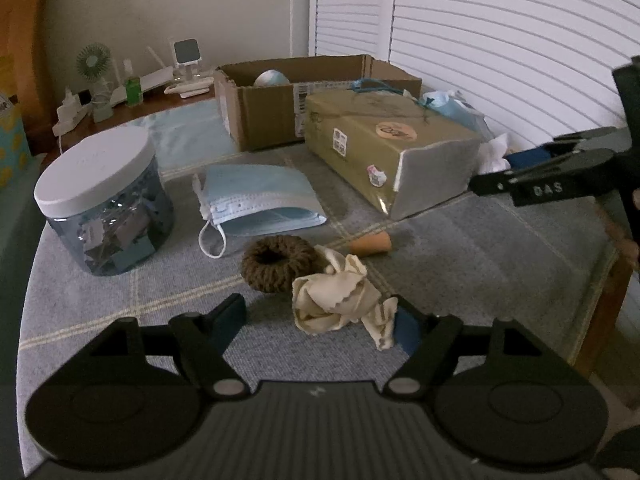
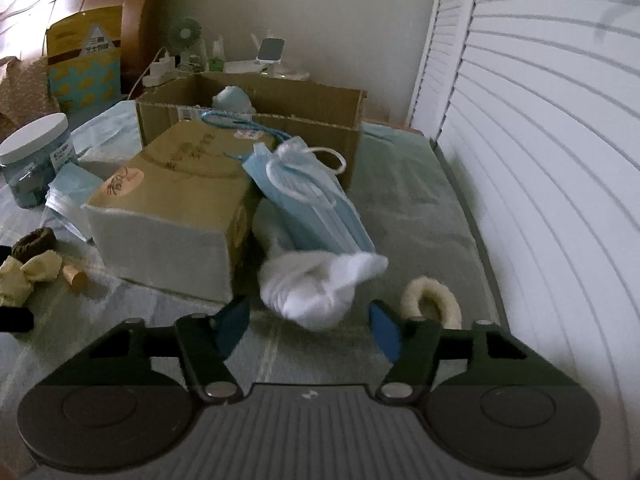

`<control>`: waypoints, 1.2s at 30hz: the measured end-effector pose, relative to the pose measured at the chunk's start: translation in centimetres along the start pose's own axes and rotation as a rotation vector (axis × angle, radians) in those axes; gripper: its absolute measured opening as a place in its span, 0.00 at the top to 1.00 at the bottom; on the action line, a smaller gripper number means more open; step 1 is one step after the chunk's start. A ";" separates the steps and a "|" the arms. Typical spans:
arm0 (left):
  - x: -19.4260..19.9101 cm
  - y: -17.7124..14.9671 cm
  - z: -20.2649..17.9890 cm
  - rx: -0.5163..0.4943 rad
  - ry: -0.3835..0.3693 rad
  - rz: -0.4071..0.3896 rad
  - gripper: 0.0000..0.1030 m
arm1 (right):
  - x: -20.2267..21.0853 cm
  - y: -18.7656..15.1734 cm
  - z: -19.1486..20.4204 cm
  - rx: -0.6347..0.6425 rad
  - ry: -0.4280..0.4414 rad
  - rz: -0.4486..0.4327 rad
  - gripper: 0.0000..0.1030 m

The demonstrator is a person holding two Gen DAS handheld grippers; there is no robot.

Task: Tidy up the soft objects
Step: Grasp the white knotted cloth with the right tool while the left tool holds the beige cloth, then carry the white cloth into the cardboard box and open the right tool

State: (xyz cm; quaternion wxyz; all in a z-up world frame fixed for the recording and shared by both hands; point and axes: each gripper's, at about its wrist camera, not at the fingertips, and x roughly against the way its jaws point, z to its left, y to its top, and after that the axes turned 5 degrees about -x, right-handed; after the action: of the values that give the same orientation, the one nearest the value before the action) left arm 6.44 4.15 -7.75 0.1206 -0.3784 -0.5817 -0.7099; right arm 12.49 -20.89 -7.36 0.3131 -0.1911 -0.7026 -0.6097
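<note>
Masks (image 2: 316, 204) lean lengthwise against box (image 2: 172, 200), perhaps on sock (image 2: 316, 288).

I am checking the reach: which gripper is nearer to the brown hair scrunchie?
Left. The left gripper sits just in front of the brown scrunchie, beside the cream cloth. The right gripper is beyond the gold box, at white fabric.

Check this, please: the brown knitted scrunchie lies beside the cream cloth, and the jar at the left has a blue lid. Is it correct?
Not entirely. In the left wrist view, the jar has a white lid, not a blue one. The brown knitted scrunchie does lie beside the cream cloth.
</note>
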 end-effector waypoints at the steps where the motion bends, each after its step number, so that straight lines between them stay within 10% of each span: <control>1: 0.0 0.0 0.0 -0.001 -0.001 0.001 0.27 | -0.1 0.1 0.1 0.002 0.002 -0.002 0.37; 16: 0.3 0.9 0.2 -0.024 -0.058 0.010 0.62 | 1.7 -0.2 0.2 -0.016 0.001 -0.009 0.47; 36: 4.9 3.2 0.2 -0.160 -0.159 0.066 0.65 | 8.2 0.6 -0.1 -0.034 0.079 -0.066 0.47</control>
State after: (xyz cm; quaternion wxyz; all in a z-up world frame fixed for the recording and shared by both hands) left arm 5.14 4.66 -2.10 0.0668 -0.4610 -0.5179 -0.7175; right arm 6.88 -21.76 -1.42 0.3169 -0.1488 -0.6853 -0.6386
